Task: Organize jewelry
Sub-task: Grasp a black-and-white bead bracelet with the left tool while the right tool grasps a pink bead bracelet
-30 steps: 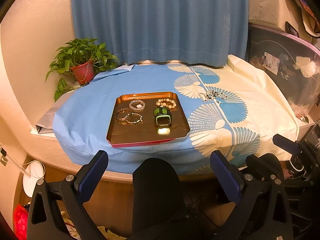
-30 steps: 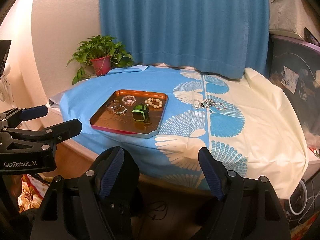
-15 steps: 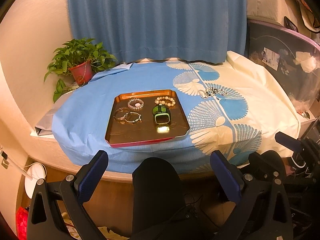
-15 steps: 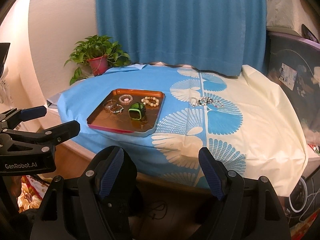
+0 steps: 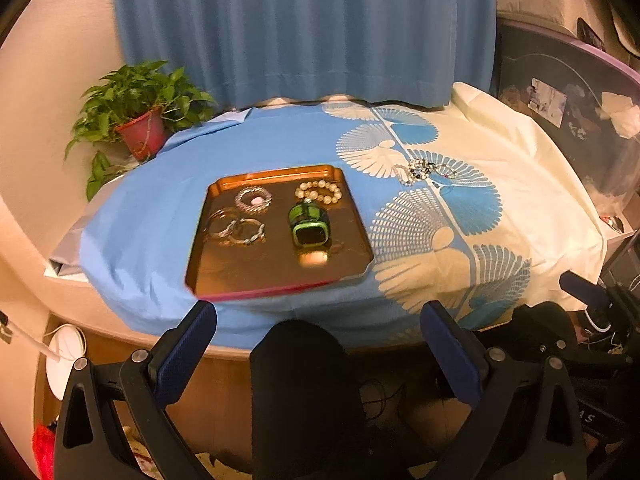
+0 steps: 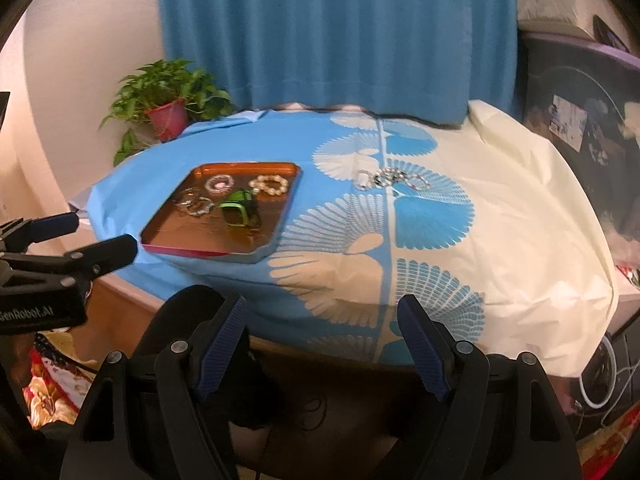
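Both cameras have come a little nearer to the table since one second ago, and the tray and the loose jewelry now look bigger in each view; nothing on the cloth has changed place.

The loose bead chain (image 6: 394,178) lies on the patterned cloth (image 6: 500,216), well apart from the copper tray (image 5: 276,276), to its right. In the tray already lie a pearl bracelet (image 5: 319,192), a green watch (image 5: 309,227), a sparkling ring-shaped bracelet (image 5: 253,199) and two thin bangles (image 5: 236,229). I judge that the chain is the piece that remains to be moved.

The right gripper (image 6: 322,346) and the left gripper (image 5: 318,348) both hover before the table edge, jaws apart and holding nothing.

What may go wrong: the chain is thin and flat on soft cloth, so the jaws could pinch the fabric together with it and drag the cloth, which would shift the tray. A chain held at one end can also swing and slip out, or land on the pieces in the tray and tangle with them.

The tabletop is fully covered by the blue and cream cloth. Behind it hangs a blue curtain (image 5: 304,28), a potted plant (image 5: 140,116) stands at the left, and storage boxes (image 5: 568,92) are at the right.
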Motion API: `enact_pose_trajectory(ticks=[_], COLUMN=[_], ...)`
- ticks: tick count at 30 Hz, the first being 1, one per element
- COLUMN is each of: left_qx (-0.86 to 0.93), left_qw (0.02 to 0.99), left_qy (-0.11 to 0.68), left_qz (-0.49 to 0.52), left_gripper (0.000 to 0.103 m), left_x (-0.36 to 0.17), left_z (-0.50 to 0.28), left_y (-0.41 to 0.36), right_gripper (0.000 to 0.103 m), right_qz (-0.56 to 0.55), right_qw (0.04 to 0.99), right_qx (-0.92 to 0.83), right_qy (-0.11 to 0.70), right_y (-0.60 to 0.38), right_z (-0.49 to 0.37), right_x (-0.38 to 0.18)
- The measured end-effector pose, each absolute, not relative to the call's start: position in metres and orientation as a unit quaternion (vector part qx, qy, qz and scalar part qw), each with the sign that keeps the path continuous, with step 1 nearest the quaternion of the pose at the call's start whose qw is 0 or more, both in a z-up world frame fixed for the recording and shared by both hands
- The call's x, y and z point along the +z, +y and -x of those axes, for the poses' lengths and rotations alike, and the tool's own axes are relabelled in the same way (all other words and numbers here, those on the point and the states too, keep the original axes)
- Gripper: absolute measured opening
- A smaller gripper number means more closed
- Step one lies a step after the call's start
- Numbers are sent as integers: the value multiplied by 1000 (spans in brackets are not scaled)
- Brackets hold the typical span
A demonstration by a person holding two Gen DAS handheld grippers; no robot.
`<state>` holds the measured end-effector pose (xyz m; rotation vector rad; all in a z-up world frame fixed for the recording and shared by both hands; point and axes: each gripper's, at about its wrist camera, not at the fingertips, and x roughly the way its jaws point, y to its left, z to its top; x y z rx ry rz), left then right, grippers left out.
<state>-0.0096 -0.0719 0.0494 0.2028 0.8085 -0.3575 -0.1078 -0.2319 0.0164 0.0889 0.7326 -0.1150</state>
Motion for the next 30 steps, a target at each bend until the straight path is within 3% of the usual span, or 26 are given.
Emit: enact_pose_trajectory(ticks=[9, 17, 30], left_qx=[-232, -289, -351], left_qw=[889, 875, 807], left_qy=[388, 364, 410], left_qz=[-71, -132, -240], left_gripper=[101, 101, 99], left_x=[62, 54, -31], left_z=[-63, -151, -278], left_y=[-131, -224, -344], right_gripper=[78, 78, 78], right_qz=[-61, -73, -76], right_qw=[922, 915, 906], right_qx=[-107, -151, -141], right_qy=[368, 366, 392], right_y=[-296, -378, -463], right_z=[72, 4, -151], right_x=[2, -12, -64])
